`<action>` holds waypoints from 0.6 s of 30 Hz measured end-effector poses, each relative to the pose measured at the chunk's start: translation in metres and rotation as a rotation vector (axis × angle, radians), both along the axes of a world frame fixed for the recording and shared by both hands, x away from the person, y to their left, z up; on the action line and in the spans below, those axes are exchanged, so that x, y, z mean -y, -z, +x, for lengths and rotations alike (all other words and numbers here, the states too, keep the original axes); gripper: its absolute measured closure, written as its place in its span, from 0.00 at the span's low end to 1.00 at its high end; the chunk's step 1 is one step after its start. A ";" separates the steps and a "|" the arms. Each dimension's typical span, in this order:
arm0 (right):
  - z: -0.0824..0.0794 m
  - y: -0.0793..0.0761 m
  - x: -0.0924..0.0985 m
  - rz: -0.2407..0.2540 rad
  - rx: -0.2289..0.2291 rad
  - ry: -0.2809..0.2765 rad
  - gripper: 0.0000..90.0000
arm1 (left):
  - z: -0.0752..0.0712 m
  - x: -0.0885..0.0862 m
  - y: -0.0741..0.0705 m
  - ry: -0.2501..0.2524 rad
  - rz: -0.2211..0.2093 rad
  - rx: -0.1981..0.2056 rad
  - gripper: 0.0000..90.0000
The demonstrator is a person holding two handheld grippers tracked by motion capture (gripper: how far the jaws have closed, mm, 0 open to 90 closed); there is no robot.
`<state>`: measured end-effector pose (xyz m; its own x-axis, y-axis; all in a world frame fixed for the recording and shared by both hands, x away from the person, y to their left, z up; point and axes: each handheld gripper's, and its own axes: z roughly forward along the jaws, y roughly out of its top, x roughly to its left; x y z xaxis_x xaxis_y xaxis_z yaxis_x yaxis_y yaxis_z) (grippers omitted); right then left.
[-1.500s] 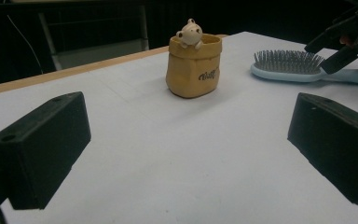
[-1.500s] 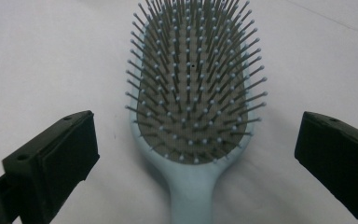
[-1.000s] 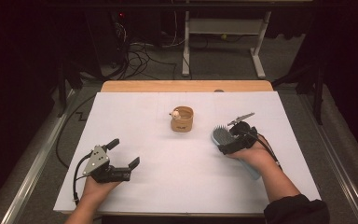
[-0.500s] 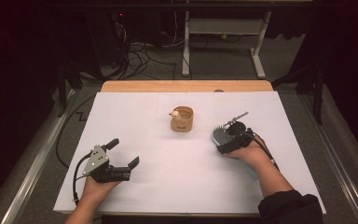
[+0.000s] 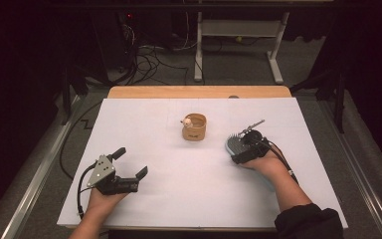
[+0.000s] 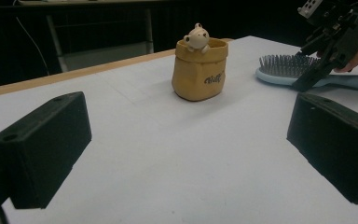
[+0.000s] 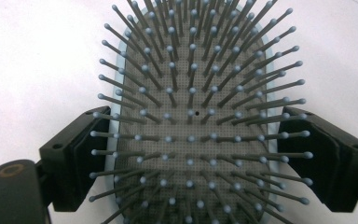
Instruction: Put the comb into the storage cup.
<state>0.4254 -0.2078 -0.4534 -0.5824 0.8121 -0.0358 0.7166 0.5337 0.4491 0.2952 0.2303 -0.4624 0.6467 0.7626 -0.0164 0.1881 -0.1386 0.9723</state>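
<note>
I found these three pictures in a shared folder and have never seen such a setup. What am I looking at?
A person at a white table holds a hand-held two-jaw gripper in each hand. One camera looks down from above; one more rides on each gripper. The left gripper rests open, holding nothing. The right gripper has its jaws on either side of a pale blue hairbrush lying bristles up; whether they press it yet is unclear. Between them stands a small tan pot with a little figure on its rim.
</note>
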 end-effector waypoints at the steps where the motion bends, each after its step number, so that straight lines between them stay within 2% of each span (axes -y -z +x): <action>1: 0.000 0.000 0.000 0.000 0.001 -0.006 0.14 | 0.000 0.000 0.000 0.000 -0.001 0.001 0.00; 8: 0.000 -0.001 0.000 0.005 0.010 -0.024 0.20 | 0.000 0.000 0.000 0.001 -0.001 0.001 0.00; 18: 0.000 -0.001 -0.001 0.002 0.005 -0.021 0.21 | 0.000 0.001 0.001 0.004 0.001 -0.002 0.01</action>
<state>0.4250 -0.2066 -0.4528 -0.5988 0.8001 -0.0365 0.7034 0.5472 0.4537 0.2950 0.2295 -0.4631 0.6500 0.7597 -0.0171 0.1892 -0.1400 0.9719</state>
